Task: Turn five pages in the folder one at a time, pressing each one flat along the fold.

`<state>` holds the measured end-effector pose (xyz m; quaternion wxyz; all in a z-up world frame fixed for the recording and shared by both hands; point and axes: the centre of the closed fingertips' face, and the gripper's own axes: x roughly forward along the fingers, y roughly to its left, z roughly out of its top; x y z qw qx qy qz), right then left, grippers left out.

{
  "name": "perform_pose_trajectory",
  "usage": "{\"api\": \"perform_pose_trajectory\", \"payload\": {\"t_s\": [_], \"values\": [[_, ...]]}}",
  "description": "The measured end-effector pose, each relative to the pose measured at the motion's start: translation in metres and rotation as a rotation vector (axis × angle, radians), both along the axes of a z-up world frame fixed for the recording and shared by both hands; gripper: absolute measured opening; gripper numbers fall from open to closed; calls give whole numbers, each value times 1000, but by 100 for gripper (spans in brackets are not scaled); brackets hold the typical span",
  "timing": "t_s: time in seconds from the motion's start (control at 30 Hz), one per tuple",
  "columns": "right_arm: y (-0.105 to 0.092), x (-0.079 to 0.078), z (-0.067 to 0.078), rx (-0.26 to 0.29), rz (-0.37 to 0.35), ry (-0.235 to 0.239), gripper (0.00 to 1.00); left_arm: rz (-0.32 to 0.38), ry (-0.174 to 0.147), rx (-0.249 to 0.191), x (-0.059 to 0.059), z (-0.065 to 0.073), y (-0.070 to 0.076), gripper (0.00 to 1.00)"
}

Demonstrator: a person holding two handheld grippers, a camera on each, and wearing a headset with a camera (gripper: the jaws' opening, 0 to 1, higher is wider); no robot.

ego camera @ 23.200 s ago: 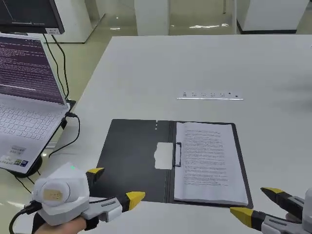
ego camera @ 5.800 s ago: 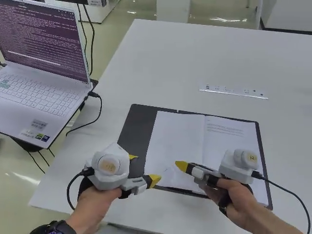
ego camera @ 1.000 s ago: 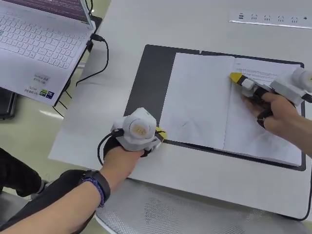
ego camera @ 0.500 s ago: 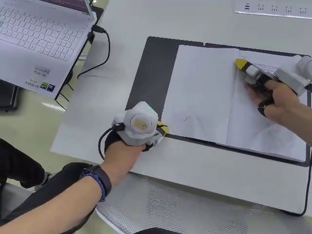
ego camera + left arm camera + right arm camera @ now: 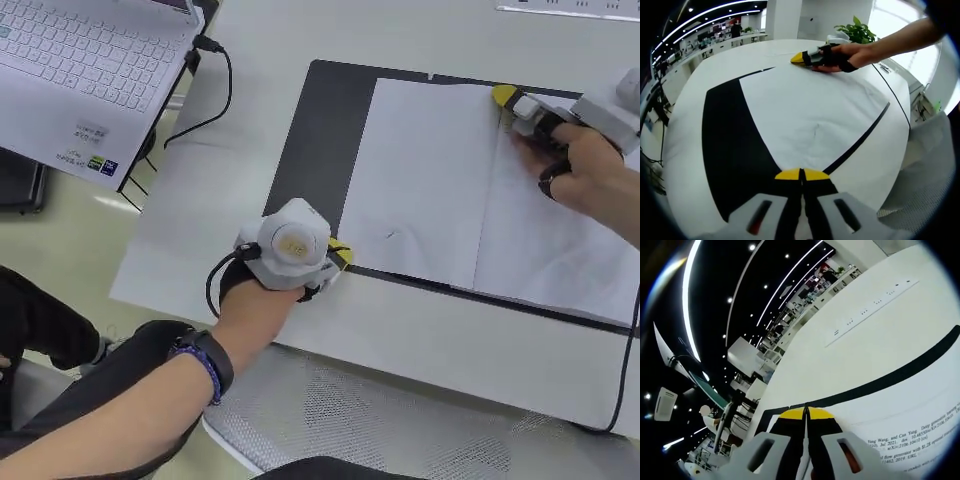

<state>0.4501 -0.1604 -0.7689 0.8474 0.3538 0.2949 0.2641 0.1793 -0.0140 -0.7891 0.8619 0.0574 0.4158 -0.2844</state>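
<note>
I am looking down on the black flat-cover folder (image 5: 315,140), which is lying open on the white workbench table (image 5: 250,120). A blank white turned sheet (image 5: 425,180) is covering most of its left half, and a white sheet with fine printed text (image 5: 560,240) is lying on its right half.

The left gripper (image 5: 338,256) is sitting at the folder's near edge, just beside the lower left corner of the blank sheet. In the left gripper view its two yellow tips are pressing together with no gap, and nothing is caught between them. The left hand (image 5: 265,300) is wrapping around its white round body.

The right gripper (image 5: 505,97) is lying at the far end of the fold, where the two sheets are meeting near the folder's top edge. In the right gripper view its yellow tips are also meeting closed and gripping nothing (whether they are actually bearing on the paper or sitting just above it, I cannot tell). The right hand (image 5: 580,165) is resting over the printed sheet behind it.

At the far left an open silver laptop (image 5: 90,70) is standing on the table, with a black cable (image 5: 215,85) trailing from its side. A white socket strip (image 5: 570,10) is lying beyond the folder.
</note>
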Motion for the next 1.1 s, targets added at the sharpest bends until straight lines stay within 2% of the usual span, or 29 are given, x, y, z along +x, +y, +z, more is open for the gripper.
{"api": "perform_pose_trajectory", "payload": {"t_s": [0.23, 0.53, 0.7, 0.9, 1.1], "values": [[-2, 13, -4, 6, -17, 3, 0, -5, 1, 0, 0, 0, 0, 0], [-2, 10, -9, -5, 14, -10, 0, -8, 1, -1, 0, 1, 0, 0], [1, -8, -7, -17, 64, -20, 0, -11, -2, 0, 1, 1, -1, 0], [2, -25, -6, -5, 83, -21, 0, -15, -4, 1, 1, 1, -1, 0], [7, -49, 1, -10, 105, -27, 0, -14, -4, -3, 1, 0, 0, 0]]}}
